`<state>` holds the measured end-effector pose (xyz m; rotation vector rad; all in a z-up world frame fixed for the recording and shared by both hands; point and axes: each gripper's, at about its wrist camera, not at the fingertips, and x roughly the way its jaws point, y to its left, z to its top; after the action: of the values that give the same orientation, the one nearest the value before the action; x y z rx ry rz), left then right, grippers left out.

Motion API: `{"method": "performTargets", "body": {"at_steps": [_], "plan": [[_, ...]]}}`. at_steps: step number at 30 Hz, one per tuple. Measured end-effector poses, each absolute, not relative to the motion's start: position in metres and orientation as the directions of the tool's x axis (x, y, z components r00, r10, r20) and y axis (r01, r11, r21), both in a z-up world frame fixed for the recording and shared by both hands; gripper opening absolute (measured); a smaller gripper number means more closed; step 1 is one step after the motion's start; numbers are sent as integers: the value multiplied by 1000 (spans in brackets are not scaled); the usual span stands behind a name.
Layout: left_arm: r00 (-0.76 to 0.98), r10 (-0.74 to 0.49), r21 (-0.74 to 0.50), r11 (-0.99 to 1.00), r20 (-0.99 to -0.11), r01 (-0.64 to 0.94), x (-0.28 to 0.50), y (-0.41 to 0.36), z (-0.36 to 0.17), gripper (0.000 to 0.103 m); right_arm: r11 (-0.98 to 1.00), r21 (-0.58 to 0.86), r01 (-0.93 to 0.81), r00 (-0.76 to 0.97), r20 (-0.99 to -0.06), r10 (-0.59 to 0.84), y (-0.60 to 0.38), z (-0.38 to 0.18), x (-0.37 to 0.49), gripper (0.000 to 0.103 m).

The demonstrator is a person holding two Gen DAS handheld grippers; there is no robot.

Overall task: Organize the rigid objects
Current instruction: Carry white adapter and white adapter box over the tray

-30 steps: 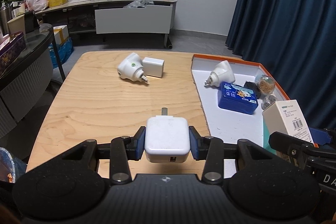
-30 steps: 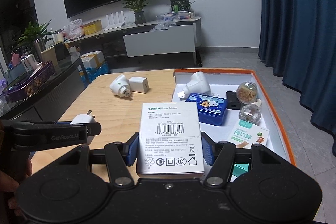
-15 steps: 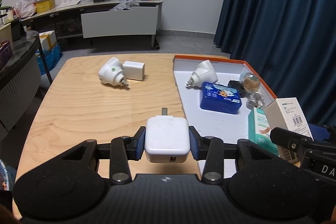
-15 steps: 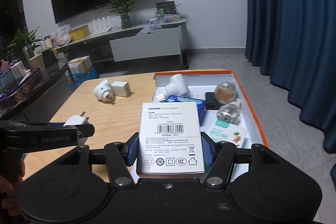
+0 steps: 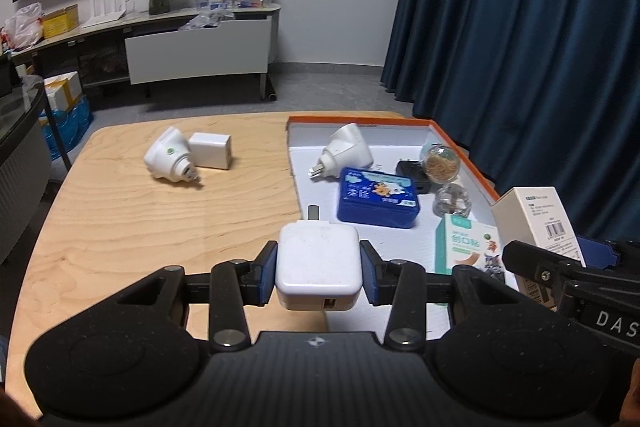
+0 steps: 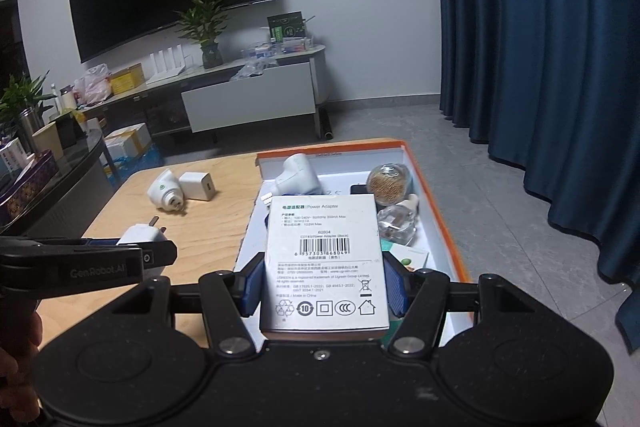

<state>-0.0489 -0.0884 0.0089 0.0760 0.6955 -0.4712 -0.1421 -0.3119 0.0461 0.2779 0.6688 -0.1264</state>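
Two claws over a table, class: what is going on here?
A person is sorting small items into an orange-rimmed tray. The left claw grips a white charger; the right claw grips a power adapter box above the tray. A round white plug and a small white cube wait on the wooden table.

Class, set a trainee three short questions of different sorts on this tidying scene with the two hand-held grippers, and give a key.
1. True or false: the left gripper holds a white charger.
2. What does the right gripper hold? A) blue tin B) power adapter box C) glass ball
3. Fill in: on the wooden table, outside the orange-rimmed tray, a round white plug adapter lies beside a small white ____.

Key: 1 true; 2 B; 3 cube charger.
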Motion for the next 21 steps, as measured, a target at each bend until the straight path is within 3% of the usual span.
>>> {"method": "performTargets", "body": {"at_steps": [21], "plan": [[647, -428, -88, 869, -631, 488, -47, -118, 10, 42, 946, 204, 250, 786, -614, -75, -335, 47, -136, 71]]}}
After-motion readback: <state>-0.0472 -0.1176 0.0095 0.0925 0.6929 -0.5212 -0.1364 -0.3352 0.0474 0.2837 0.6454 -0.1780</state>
